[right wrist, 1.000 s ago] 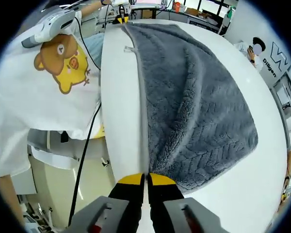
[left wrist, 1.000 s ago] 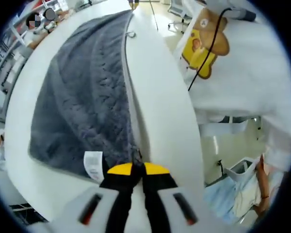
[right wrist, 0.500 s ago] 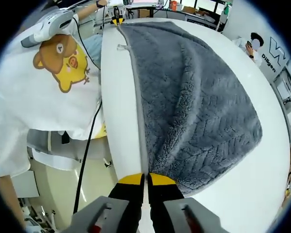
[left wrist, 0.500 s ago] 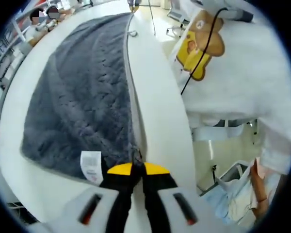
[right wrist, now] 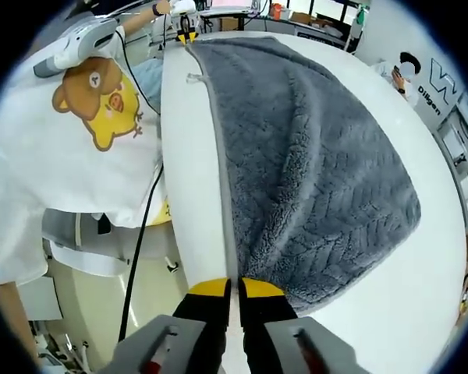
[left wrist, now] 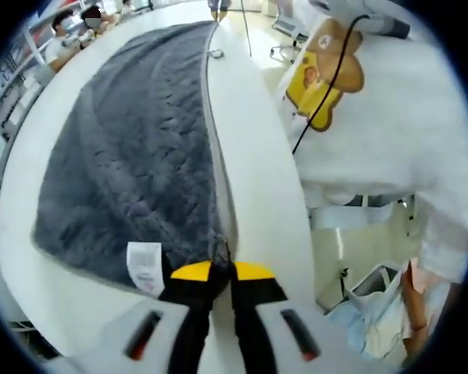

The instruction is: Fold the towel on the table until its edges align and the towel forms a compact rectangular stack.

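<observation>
A dark grey plush towel (left wrist: 132, 156) lies spread on the white table (left wrist: 257, 171), stretched taut along its near edge between my two grippers. My left gripper (left wrist: 222, 269) is shut on one corner of the towel, beside a white care label (left wrist: 144, 267). My right gripper (right wrist: 235, 286) is shut on the other corner of the same towel (right wrist: 312, 171) edge. Each view shows the other gripper far off at the top: the right gripper (left wrist: 218, 6) and the left gripper (right wrist: 186, 31). A small hanging loop (right wrist: 193, 77) sticks out from the towel's edge.
The person's white shirt with a bear print (left wrist: 327, 74) (right wrist: 101, 89) is close along the table's edge, with a black cable (right wrist: 136, 249) hanging down. Other people sit at the far side (right wrist: 409, 66). Bare white table (right wrist: 398, 312) lies beyond the towel.
The views shifted slightly; the towel stays stretched between the two shut grippers and has barely moved on the table.
</observation>
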`<state>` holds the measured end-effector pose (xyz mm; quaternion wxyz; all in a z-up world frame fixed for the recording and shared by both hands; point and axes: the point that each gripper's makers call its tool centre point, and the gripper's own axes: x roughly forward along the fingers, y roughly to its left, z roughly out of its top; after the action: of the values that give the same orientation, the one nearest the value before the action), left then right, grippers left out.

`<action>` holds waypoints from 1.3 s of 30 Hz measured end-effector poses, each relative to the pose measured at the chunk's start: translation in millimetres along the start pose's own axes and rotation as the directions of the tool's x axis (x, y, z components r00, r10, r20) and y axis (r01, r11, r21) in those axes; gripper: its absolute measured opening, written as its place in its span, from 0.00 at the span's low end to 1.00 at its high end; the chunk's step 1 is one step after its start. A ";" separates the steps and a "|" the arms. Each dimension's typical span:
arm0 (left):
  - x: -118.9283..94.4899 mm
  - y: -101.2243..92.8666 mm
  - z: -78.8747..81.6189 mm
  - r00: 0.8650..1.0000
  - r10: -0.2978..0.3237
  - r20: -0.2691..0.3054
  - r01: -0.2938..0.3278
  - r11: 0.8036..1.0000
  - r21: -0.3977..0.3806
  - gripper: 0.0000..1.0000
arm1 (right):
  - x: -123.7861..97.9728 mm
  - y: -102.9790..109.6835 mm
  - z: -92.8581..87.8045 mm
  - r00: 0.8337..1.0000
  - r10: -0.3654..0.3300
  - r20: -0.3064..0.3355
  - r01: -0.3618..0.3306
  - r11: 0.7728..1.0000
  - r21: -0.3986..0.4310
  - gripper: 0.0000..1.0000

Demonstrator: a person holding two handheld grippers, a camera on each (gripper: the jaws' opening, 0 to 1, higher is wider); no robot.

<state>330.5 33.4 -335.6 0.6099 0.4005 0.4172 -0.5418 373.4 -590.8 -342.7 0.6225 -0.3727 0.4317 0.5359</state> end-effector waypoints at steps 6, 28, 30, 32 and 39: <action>-6.4 -4.5 -6.8 1.000 0.030 -0.001 -0.030 0.999 -0.011 0.21 | -5.6 -0.7 -8.1 0.999 -0.034 0.006 0.034 0.999 0.024 0.19; -58.6 -1.9 28.7 0.805 0.409 0.429 -0.328 0.911 -0.251 0.67 | -37.8 23.5 26.0 0.878 -0.267 0.397 0.229 0.963 0.141 0.59; -63.3 -2.1 34.9 0.744 0.454 0.490 -0.333 0.888 -0.317 0.73 | -41.1 24.9 32.9 0.840 -0.292 0.457 0.237 0.956 0.176 0.63; -63.6 -4.0 35.6 0.715 0.472 0.516 -0.306 0.874 -0.376 0.80 | -46.1 21.4 37.2 0.798 -0.334 0.502 0.270 0.942 0.197 0.66; -62.1 -1.3 34.2 0.652 0.548 0.524 -0.326 0.826 -0.460 0.97 | -53.6 21.2 44.0 0.702 -0.393 0.594 0.268 0.919 0.291 0.87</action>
<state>327.7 21.4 -265.8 0.8845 0.1764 0.1580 -0.4018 355.7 -565.5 -277.1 0.8494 -0.1800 0.1655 0.4678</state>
